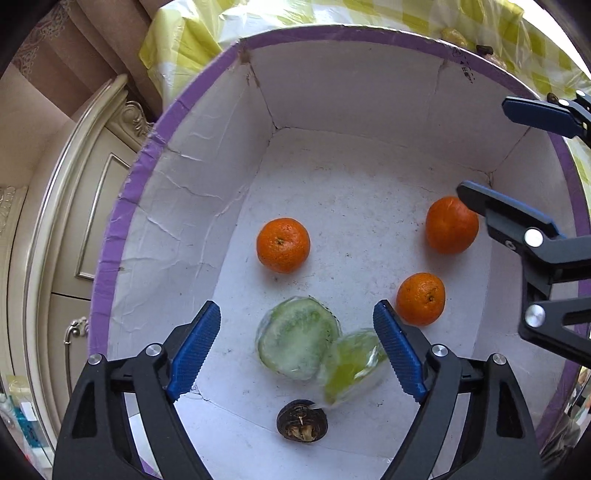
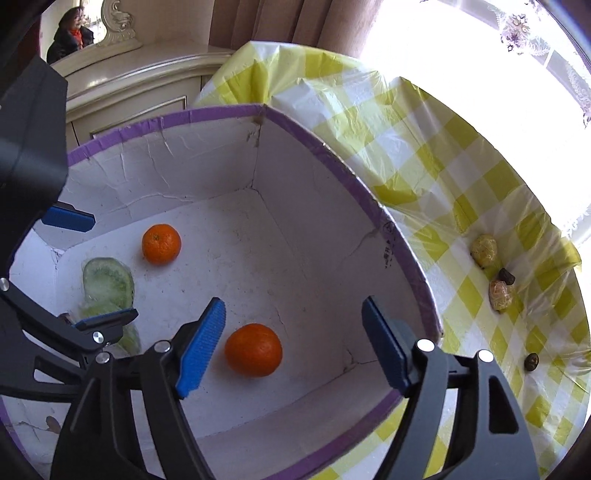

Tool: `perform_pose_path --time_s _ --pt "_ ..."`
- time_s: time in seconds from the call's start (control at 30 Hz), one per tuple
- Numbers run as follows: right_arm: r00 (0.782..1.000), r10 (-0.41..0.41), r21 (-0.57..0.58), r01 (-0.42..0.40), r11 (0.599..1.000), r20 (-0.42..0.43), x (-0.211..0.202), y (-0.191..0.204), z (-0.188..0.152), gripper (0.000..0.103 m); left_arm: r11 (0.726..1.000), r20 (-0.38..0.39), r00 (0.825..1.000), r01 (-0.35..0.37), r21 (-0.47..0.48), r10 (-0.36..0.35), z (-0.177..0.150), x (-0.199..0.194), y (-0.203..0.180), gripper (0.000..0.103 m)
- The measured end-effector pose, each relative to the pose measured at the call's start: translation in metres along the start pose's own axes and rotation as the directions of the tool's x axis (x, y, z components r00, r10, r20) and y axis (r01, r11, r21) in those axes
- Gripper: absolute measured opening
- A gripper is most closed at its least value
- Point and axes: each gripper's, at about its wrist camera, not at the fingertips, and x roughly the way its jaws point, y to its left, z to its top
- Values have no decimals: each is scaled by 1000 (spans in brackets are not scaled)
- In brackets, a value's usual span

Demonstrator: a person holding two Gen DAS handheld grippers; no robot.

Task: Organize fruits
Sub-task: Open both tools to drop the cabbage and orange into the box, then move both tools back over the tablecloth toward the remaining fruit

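A white cardboard box with a purple rim (image 1: 332, 33) (image 2: 369, 195) holds three oranges (image 1: 283, 244) (image 1: 451, 225) (image 1: 421, 298), two green slices wrapped in clear film (image 1: 298, 338) (image 1: 354, 365) and a dark brown fruit (image 1: 302, 425). My left gripper (image 1: 297, 350) is open above the green slices, which look blurred. My right gripper (image 2: 293, 347) is open above one orange (image 2: 253, 349); it also shows in the left wrist view (image 1: 484, 151). Another orange (image 2: 161, 243) and a green slice (image 2: 108, 282) lie farther in.
The box stands on a table with a yellow-and-white checked plastic cover (image 2: 461, 177). On the cover to the right lie two wrapped yellowish fruits (image 2: 484, 250) (image 2: 501, 294) and two small dark ones (image 2: 506, 276) (image 2: 531, 361). A cream cabinet (image 1: 74, 206) stands to the left.
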Motion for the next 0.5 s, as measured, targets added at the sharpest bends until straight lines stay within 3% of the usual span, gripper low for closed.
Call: perform_pose_path --time_s 0.13,0.2,0.3,0.37,0.47,0.5 --pt "981 47 55 -58 997 186 -38 -21 -11 83 996 164 985 -43 -74 55 2 -41 1 84" --pt "958 49 90 -77 993 284 -54 -36 -24 86 990 286 954 -55 -128 89 7 -70 1 88" --pt "921 -16 172 -56 984 390 -69 -67 -52 87 981 476 873 -19 -190 109 9 -118 -17 88" --pt "904 -45 256 -73 964 426 -73 -96 -75 88 979 575 814 40 -201 84 12 -144 -36 88" --pt "894 -123 401 -67 914 430 -68 -143 -117 89 974 689 725 146 -173 13 18 -170 -77 89" --pt "899 -158 446 -46 894 409 -64 -159 -131 89 972 720 694 184 -144 -24 20 -175 -95 94"
